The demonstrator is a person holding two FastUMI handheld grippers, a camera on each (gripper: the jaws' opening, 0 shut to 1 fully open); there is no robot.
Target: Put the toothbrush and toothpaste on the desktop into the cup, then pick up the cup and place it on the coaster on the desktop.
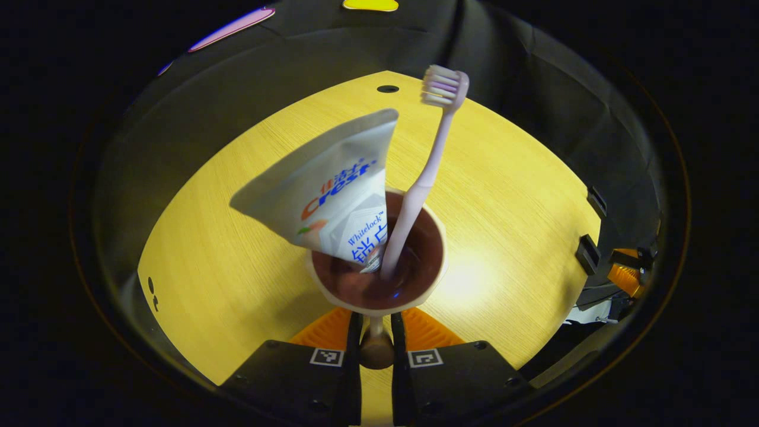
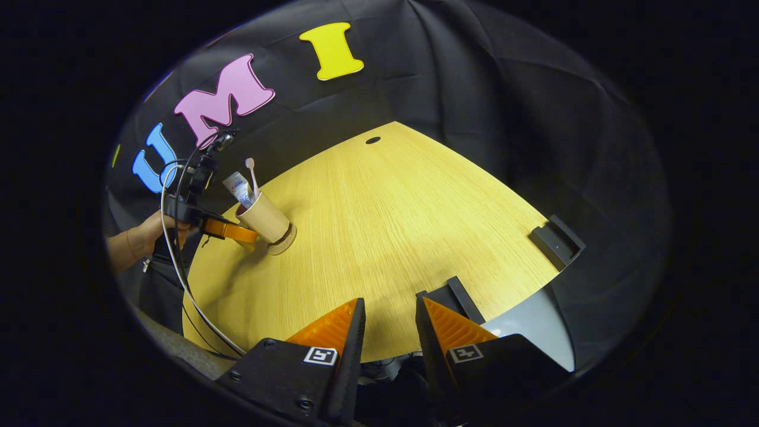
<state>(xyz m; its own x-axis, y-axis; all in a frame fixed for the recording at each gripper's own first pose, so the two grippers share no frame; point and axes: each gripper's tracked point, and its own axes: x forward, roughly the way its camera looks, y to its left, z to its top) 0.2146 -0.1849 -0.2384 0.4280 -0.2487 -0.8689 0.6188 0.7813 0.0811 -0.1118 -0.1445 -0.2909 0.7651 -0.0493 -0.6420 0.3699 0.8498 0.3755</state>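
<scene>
One tan cup (image 1: 377, 279) with a pale rim and a dark brownish inside stands on the yellow wood-grain desktop (image 1: 504, 196), and it holds one pink toothbrush (image 1: 424, 178) and one white toothpaste tube (image 1: 332, 190). In the left gripper view the toothbrush leans up and to the right with its bristle head at the top, while the tube stands with its flat crimped end up and tilts to the left; the two touch near the cup's bottom. The tube carries the brand word "Crest" in red and blue, the word "Whitelock" on a blue panel, and some Chinese characters too distorted to read with certainty. The left gripper (image 1: 376, 332) has its two fingers drawn in narrow, pinching the near rim of the cup between them. In the right gripper view the same cup sits far off at the left side of the desktop, its base resting on one round, cork-coloured coaster (image 2: 283, 239), with a hand (image 2: 142, 234) holding the left gripper beside it. The right gripper (image 2: 389, 323) hangs over the near edge of the desktop, well apart from the cup, its fingers a moderate gap apart with nothing between them. Two small black brackets (image 2: 556, 239) sit at the desktop's right edge, and one dark round hole (image 2: 373, 140) marks its far end.
</scene>
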